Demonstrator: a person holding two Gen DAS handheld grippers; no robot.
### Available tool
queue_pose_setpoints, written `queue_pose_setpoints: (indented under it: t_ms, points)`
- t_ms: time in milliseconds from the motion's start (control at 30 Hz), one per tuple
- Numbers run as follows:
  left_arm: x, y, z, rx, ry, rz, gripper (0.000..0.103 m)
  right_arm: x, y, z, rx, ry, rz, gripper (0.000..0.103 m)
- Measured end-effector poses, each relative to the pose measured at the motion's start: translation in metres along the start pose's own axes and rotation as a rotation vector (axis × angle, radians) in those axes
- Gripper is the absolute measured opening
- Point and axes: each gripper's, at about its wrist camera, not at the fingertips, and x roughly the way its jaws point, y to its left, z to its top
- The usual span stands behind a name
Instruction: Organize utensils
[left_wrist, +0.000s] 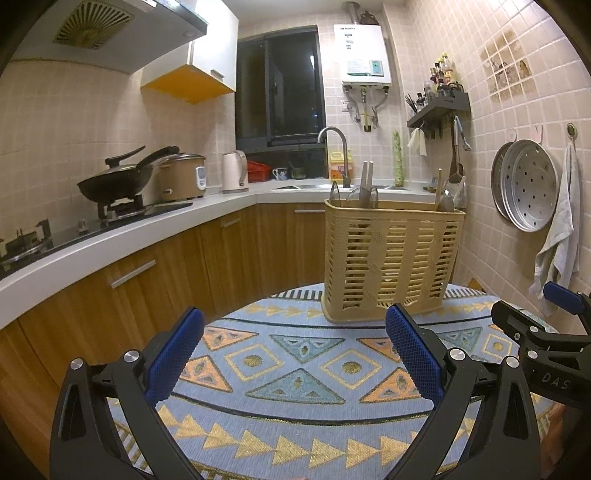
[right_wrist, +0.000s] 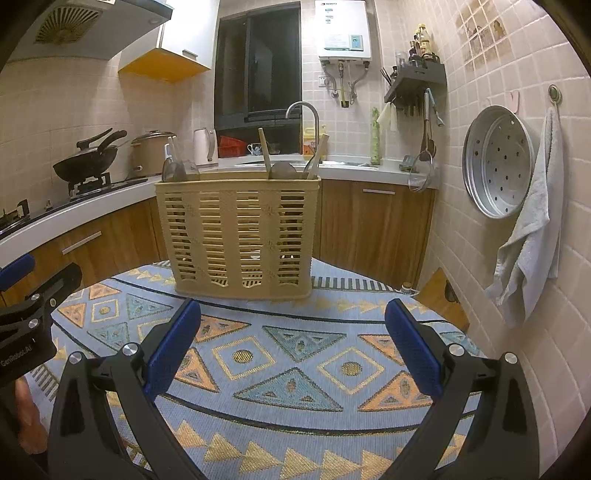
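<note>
Left tool (left_wrist: 295, 343): jaws spread wide, nothing between them. Right tool (right_wrist: 293, 336): jaws spread wide, nothing between them. The slatted utensil basket (right_wrist: 238, 236) stands upright at the far edge of the desk (right_wrist: 295, 369), on its patterned cloth. Utensils (right_wrist: 280, 162) stand inside, handles and tips protruding above the rim.

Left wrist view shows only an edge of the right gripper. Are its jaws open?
Observer: Yes. The right gripper has its jaws wide apart, with nothing between them.
Operator: I can make out one wooden handle in the basket. Any more?
Observer: Two wooden handles rise from the basket, one near its middle and one at its right corner.
</note>
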Motion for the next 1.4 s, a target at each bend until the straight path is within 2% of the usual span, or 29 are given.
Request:
queue_pose_setpoints:
  t_ms: [1400]
  points:
    - [0.0041, -0.0009, -0.0010, 0.005, 0.023, 0.001, 0.095, 0.0044, 0.0005, -0.0001, 0.003, 0.017, 0.003, 0.095]
